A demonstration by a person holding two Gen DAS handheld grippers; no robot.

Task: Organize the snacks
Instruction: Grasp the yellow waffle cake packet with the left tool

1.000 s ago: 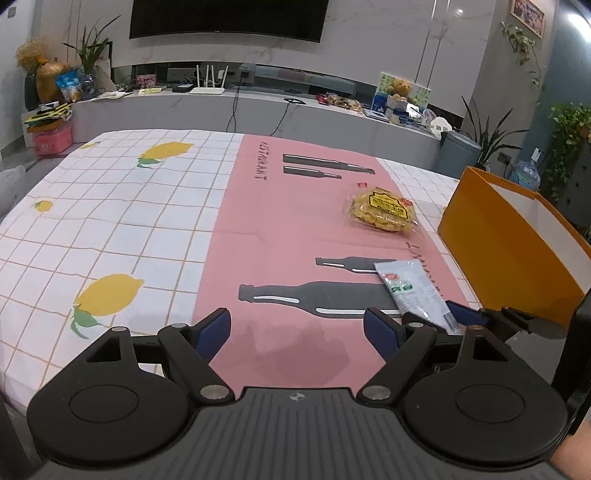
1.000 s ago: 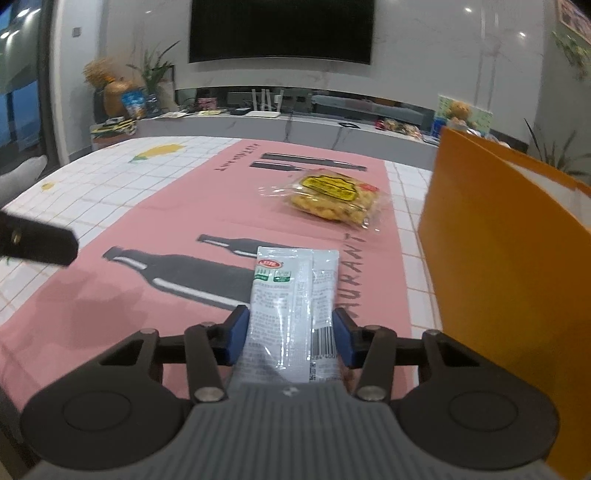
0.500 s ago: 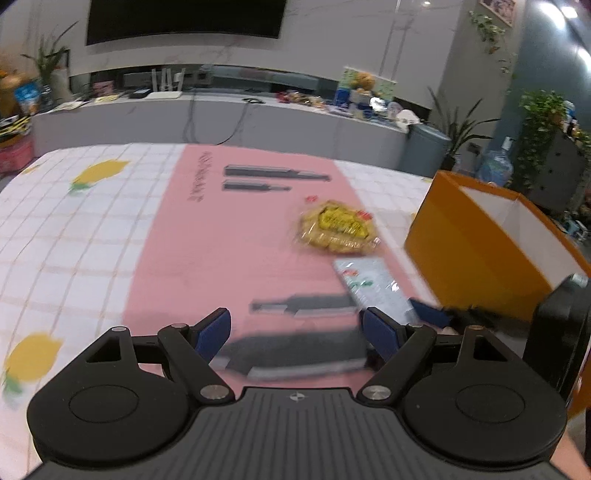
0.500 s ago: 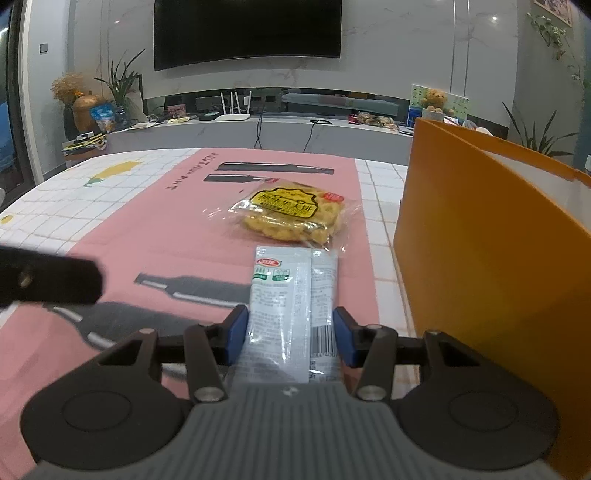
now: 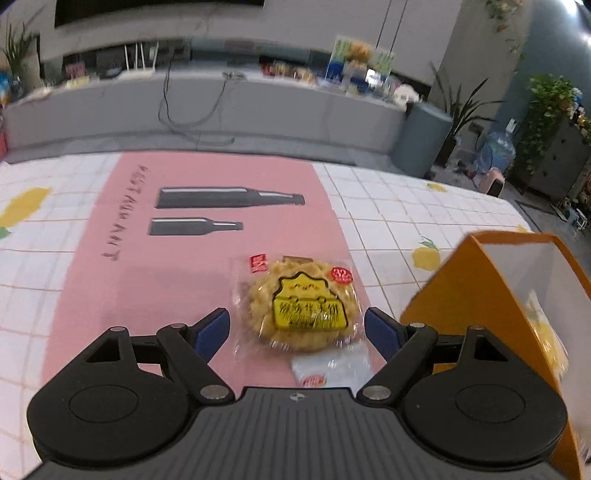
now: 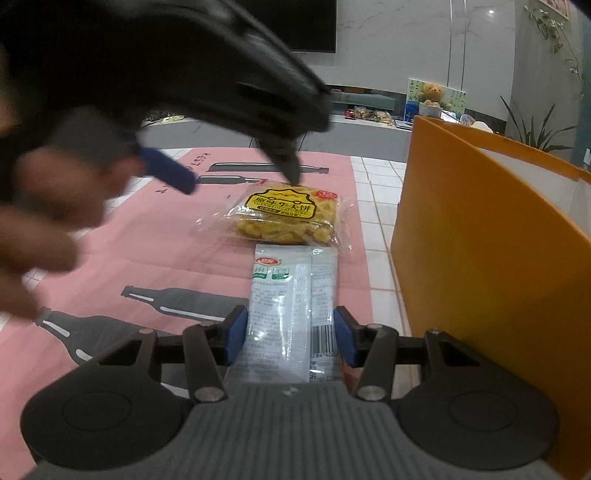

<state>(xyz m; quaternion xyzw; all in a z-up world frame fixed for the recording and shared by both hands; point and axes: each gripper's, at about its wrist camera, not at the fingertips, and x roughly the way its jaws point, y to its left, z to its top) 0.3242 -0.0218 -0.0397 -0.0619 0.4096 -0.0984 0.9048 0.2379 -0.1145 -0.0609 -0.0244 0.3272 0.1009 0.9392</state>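
Setting: home living room.
Wall: large dark television (image 6: 295,26) mounted on pale marble-look panels.
Counter: long low media unit (image 5: 207,107) carrying cables and clutter.
Greenery: potted plants (image 5: 554,110) at the right.
Table: checked lemon-print tablecloth (image 5: 406,206).
Toy: teddy bear (image 6: 430,92).

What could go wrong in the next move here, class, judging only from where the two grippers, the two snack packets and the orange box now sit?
1. The left gripper, open over the yellow biscuit packet, may also catch the white sachet just beside it.
2. The right gripper, shut on that sachet, sits close by; the two may collide.
3. The orange box stands near, so a swing could knock it.
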